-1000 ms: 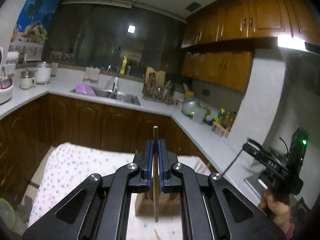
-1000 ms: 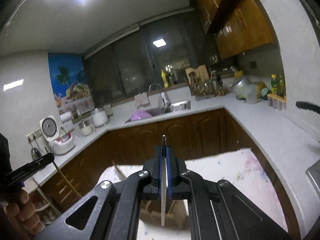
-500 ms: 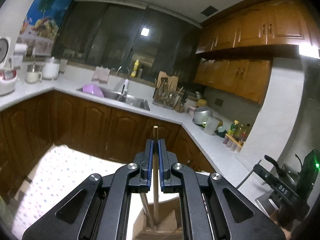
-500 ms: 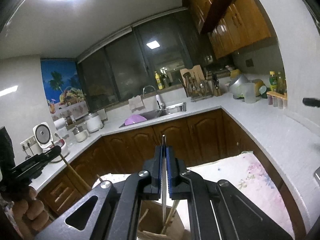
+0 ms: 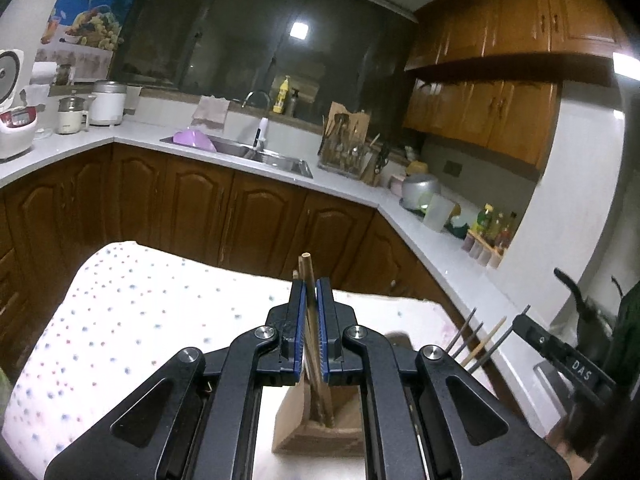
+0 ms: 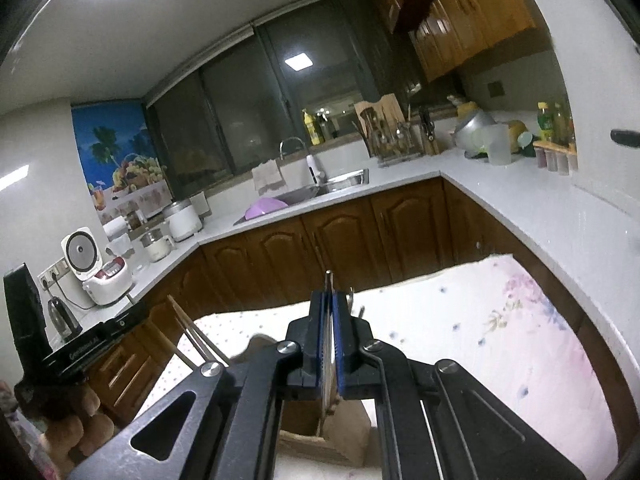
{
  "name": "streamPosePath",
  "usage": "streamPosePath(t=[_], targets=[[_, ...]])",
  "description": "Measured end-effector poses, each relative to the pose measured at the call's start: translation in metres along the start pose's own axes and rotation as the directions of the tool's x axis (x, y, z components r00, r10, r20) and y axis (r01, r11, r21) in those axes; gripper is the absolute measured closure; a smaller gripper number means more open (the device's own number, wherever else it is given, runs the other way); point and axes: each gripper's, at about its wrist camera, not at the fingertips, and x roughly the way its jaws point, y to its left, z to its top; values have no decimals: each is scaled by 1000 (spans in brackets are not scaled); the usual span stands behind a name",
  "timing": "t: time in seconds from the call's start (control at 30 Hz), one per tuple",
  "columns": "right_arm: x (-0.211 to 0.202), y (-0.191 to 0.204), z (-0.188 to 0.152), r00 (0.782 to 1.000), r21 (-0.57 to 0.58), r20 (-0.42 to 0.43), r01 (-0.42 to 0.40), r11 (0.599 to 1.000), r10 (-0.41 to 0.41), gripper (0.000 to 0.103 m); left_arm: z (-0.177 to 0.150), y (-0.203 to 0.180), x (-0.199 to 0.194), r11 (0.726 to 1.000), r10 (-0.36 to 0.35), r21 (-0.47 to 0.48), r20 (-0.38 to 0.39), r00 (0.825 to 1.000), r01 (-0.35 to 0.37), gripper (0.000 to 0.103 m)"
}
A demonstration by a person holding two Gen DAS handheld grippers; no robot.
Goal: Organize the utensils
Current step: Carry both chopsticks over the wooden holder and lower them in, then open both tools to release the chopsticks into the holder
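Observation:
My left gripper [image 5: 311, 288] has opened a little around a wooden chopstick [image 5: 309, 280] that stands with another in the wooden utensil holder [image 5: 320, 428] below it. My right gripper [image 6: 329, 300] is shut on a thin metal chopstick [image 6: 328, 280] whose lower end reaches into the same wooden holder [image 6: 332, 436]. In the left wrist view the right gripper [image 5: 560, 356] shows at the right, with several metal and wooden sticks [image 5: 476, 340] rising beside it. In the right wrist view the left gripper [image 6: 96, 344] shows at the left with wooden chopsticks [image 6: 192, 332] by it.
The holder stands on a table with a dotted white cloth [image 5: 132, 312], flowered on the right [image 6: 520, 340]. Behind are brown cabinets [image 5: 240, 216], a white L-shaped counter with a sink [image 5: 260, 156], a utensil rack [image 5: 348, 152] and a rice cooker [image 6: 96, 268].
Both grippers have lowered their chopsticks into the wooden holder. The left jaws have parted slightly, so the wooden chopstick now leans loose between them. The right jaws remain closed.

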Motion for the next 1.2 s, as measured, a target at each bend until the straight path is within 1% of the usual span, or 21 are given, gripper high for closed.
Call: streamPosePath(t=[0.2,0.27,0.47,0.73,1.2], targets=[[9,-1,-10,999,9,-40,2,1000,-1,99,-17,-3,7,1000,7,30,-44,999,-5,98],[11,0,-12,999,5,-46,6,1000,-6,99,-21,-3,7,999,26,47,-37,999,-24,97],[18,-4,-14,997,15,-74,9,1000,-8,99,-19,-2,6,998,28,63,-53,998,-25,97],[18,-11,-15,997,41,-80,11,999,-8,98,-15,-6,10,996,49,77,-69,996,-44,96],[18,-11,-15,997,45,-77,6,999,-3,98,-18,-2,12,997,46,67,-80,996,-40,96]])
